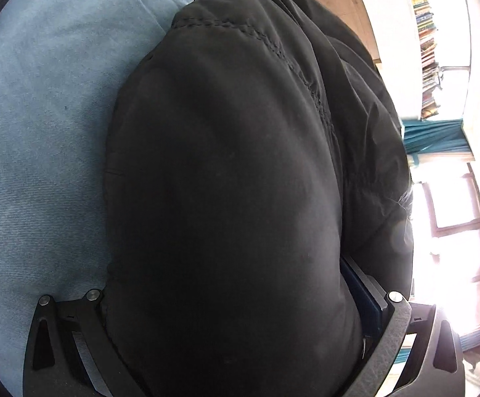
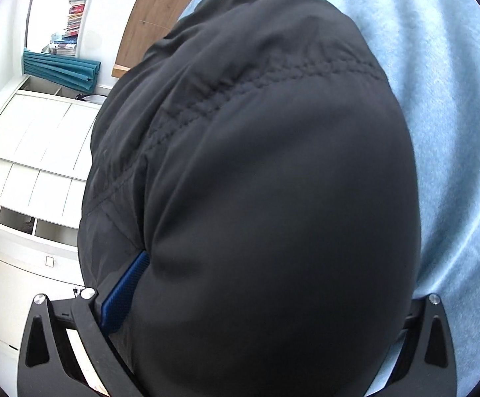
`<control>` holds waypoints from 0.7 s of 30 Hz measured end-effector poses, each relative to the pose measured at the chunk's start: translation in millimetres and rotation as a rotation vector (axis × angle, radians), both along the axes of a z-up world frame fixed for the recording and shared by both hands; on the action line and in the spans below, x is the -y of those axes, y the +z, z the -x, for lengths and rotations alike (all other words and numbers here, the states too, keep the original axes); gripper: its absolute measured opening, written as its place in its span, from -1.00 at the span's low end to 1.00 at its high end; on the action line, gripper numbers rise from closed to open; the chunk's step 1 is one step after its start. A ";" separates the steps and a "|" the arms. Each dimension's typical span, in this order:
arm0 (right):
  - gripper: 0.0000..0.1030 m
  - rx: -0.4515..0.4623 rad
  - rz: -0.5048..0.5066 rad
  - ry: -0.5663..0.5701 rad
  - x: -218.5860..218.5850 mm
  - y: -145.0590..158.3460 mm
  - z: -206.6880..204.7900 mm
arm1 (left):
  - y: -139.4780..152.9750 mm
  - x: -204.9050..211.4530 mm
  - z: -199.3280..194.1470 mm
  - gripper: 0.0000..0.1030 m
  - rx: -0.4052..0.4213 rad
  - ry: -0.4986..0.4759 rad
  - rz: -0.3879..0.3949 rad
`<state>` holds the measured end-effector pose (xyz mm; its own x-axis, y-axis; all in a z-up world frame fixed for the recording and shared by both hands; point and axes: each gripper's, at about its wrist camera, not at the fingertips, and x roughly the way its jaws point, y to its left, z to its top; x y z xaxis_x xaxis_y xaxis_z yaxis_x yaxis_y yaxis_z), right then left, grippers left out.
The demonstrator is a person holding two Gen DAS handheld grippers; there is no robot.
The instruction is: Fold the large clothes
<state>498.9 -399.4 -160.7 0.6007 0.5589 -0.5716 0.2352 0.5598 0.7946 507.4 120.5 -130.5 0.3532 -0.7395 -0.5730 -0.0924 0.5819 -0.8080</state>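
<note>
A black padded jacket with a quilted seam fills the left wrist view and drapes over my left gripper, which is shut on a thick bunch of it; one blue pad shows at the right, the fingertips are buried in fabric. In the right wrist view the same black jacket bulges between the fingers of my right gripper, also shut on it, with a blue pad peeking out at the left. The jacket hangs above a light blue bedsheet.
The light blue bedsheet spreads under and beside the jacket. A wooden headboard, a white cabinet, a teal curtain, stacked books and a bright window lie beyond the bed.
</note>
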 end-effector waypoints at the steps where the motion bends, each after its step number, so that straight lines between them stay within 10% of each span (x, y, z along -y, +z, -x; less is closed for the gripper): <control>1: 1.00 -0.004 0.009 0.002 -2.3 1.2 -1.7 | 2.4 2.0 0.8 0.99 0.003 0.005 -0.012; 3: 0.96 -0.005 0.033 0.001 -6.5 6.1 -2.9 | 12.6 5.7 3.6 0.73 0.033 0.009 -0.022; 7: -0.01 0.057 0.022 0.009 -15.2 24.3 -4.6 | 38.7 14.9 8.5 0.04 0.100 0.005 -0.010; 10: -0.28 0.098 0.084 0.026 -25.7 47.4 -10.3 | 63.5 20.1 10.2 -0.15 0.147 -0.002 -0.025; 21: -0.47 0.332 0.185 0.014 -50.1 153.2 -15.0 | 177.9 37.1 24.6 -0.47 0.412 -0.042 -0.026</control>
<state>513.9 -349.3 -7.5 0.7631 0.4742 -0.4392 -0.0266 0.7019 0.7118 482.7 83.3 47.3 0.5264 -0.7456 -0.4087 0.2598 0.5987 -0.7577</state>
